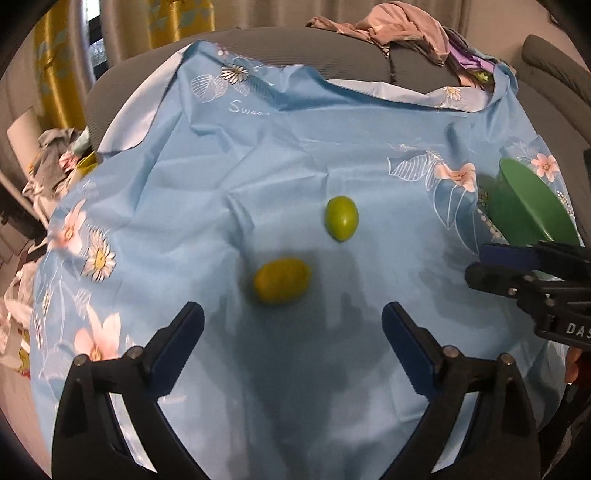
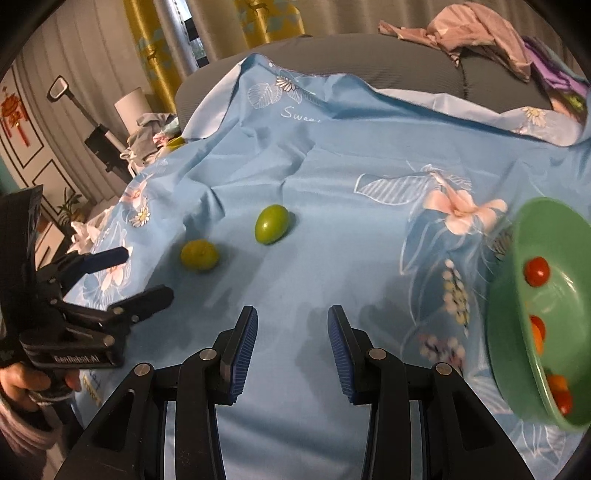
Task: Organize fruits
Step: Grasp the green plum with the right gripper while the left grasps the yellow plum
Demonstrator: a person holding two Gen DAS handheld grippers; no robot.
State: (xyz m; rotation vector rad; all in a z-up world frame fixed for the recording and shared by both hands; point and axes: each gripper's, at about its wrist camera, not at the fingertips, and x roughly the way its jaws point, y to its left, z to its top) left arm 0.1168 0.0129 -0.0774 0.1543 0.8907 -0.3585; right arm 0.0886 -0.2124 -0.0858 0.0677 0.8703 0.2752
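Two small oval fruits lie on the blue floral cloth [image 1: 258, 166]: a yellow-green one [image 1: 282, 280] and a greener one [image 1: 341, 218] beyond it. My left gripper [image 1: 291, 314] stands open just short of the yellow-green fruit [image 2: 199, 254], with nothing between its fingers. My right gripper [image 2: 293, 314] is open with a narrower gap and holds nothing; the greener fruit [image 2: 271, 224] lies ahead of it to the left. A green bowl [image 2: 517, 295] at the right holds several small red and orange fruits [image 2: 537, 271]. The right gripper [image 1: 480, 264] shows beside the bowl [image 1: 517, 206].
The cloth covers a grey sofa [image 1: 351, 51] with a heap of clothes [image 1: 402, 26] on its back. Clutter and fabric [image 1: 51, 166] lie off the cloth's left edge. A hand [image 2: 22, 384] holds the left gripper [image 2: 146, 275]. Yellow curtains [image 2: 155, 48] hang behind.
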